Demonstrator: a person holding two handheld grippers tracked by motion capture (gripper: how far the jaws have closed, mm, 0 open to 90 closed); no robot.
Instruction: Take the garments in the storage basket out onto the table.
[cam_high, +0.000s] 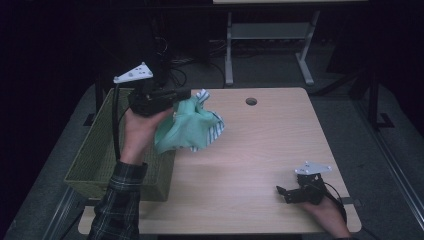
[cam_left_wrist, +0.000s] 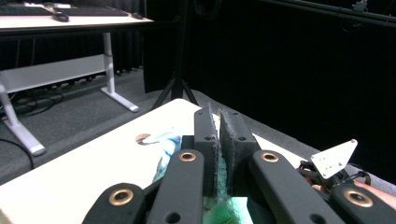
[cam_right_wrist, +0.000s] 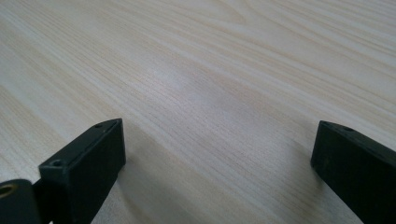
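Light wooden table (cam_high: 260, 150) with a round cable hole (cam_high: 251, 101) near its far edge, olive-green mesh basket (cam_high: 95, 155) against its left side, white-legged desk (cam_high: 270, 35) beyond, keyboard (cam_left_wrist: 88, 10) on top.

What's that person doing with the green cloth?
A person sits at a wooden table with a gripper in each hand. The left gripper is shut on a green cloth and holds it up beside a green basket at the table's left edge. The right gripper rests open near the table's front right, holding nothing.
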